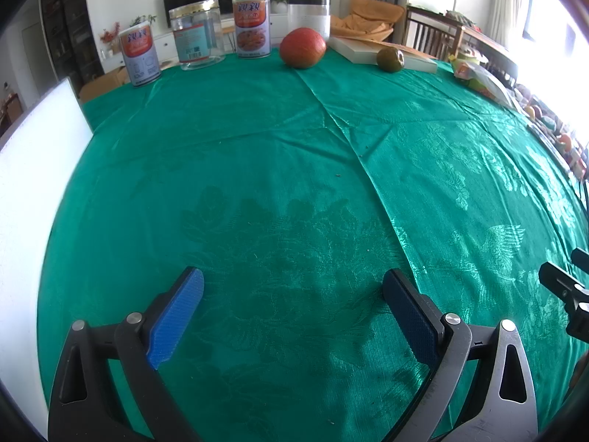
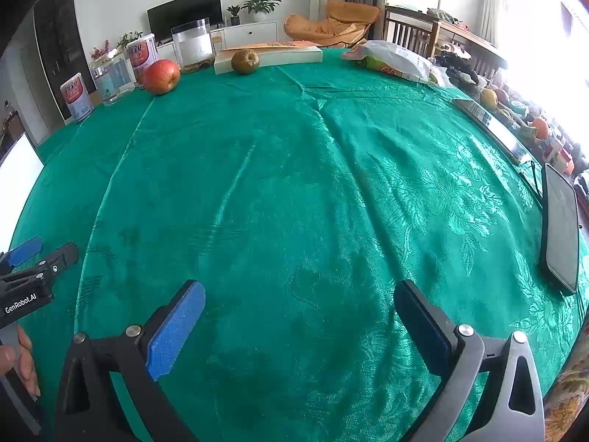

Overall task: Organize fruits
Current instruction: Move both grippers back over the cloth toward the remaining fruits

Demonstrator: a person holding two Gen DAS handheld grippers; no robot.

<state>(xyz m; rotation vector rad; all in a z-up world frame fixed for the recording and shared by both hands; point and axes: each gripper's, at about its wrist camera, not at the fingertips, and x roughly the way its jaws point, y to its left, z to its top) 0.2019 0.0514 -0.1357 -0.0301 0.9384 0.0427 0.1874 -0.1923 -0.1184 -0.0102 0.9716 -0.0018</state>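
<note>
A red apple (image 1: 302,48) (image 2: 161,76) rests on the green tablecloth (image 1: 257,169) (image 2: 294,184) at the far edge. A brownish-green round fruit (image 1: 390,59) (image 2: 244,61) lies to its right, against a white book (image 1: 383,53) (image 2: 279,57). My left gripper (image 1: 294,305) hovers open over the near cloth, far from both fruits, nothing between its blue pads. My right gripper (image 2: 300,316) is likewise open and empty above the near cloth. Each gripper's tip shows at the edge of the other's view: the right gripper (image 1: 563,280) and the left gripper (image 2: 40,254).
Two printed cans (image 1: 251,25) (image 1: 140,55), a clear jar (image 1: 197,33) and a clear canister (image 1: 308,16) stand along the far edge. A snack bag (image 2: 390,60) lies at far right, a dark phone (image 2: 559,224) at right, a white panel (image 1: 33,191) at left. A hand (image 2: 25,361) holds the left gripper.
</note>
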